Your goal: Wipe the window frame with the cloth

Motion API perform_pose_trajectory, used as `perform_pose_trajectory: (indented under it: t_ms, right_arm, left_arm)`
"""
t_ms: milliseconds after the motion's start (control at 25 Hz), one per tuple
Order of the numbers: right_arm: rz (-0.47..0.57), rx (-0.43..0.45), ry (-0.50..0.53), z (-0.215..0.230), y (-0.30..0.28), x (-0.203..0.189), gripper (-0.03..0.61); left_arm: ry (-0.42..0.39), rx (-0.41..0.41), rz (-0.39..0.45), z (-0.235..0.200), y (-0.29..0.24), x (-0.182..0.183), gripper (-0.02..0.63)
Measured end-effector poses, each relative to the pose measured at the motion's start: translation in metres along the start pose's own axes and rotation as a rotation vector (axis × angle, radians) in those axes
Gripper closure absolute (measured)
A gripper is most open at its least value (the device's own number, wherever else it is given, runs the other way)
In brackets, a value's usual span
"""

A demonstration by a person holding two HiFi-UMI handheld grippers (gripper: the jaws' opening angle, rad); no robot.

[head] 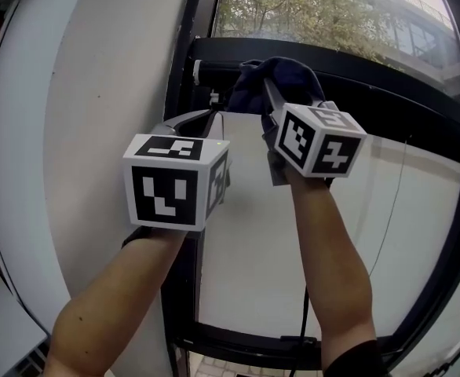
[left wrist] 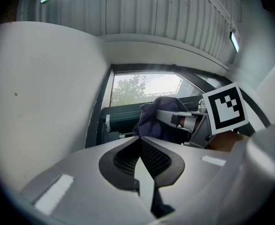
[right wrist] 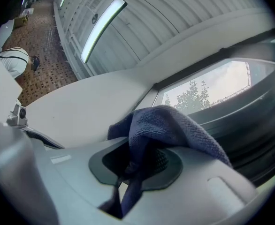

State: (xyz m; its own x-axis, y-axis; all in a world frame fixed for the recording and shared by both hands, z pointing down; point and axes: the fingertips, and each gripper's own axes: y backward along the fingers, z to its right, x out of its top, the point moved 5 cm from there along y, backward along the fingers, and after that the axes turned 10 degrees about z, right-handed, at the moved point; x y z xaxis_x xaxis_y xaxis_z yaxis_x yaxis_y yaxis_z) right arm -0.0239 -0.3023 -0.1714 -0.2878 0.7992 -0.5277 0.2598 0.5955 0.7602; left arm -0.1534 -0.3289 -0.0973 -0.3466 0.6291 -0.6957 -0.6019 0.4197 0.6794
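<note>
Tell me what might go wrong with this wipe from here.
The cloth is pinched by a narrow fold in the right gripper, most of it draped loose; hard rubbing on the window frame might pull it free. The blind roller sits right beside the cloth, so a loose fold could snag on its end.

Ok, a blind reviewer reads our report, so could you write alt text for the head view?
The right gripper, shut on a dark blue cloth, holds it up at the black window frame near its top left corner. The left gripper, shut and empty, is raised just left of it beside the white wall; green trees show outside.
</note>
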Motion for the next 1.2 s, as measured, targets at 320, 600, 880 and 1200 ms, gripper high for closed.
perform_pose_trajectory:
  t_ms: [320, 600, 880, 1200]
  right_arm:
    - [-0.006, 0.019, 0.020, 0.028, 0.022, 0.011, 0.514]
    - [0.003, 0.036, 0.041, 0.060, 0.049, 0.024, 0.514]
    - [0.028, 0.021, 0.053, 0.092, 0.075, 0.036, 0.514]
    - [0.042, 0.017, 0.060, 0.128, 0.102, 0.053, 0.514]
  left_arm:
    - [0.038, -0.012, 0.016, 0.037, -0.024, -0.002, 0.620]
    - [0.026, -0.016, 0.017, 0.084, -0.040, -0.004, 0.620]
    - [0.032, -0.043, 0.028, 0.122, -0.050, 0.001, 0.620]
    - [0.063, -0.056, 0.038, 0.163, -0.073, -0.003, 0.620]
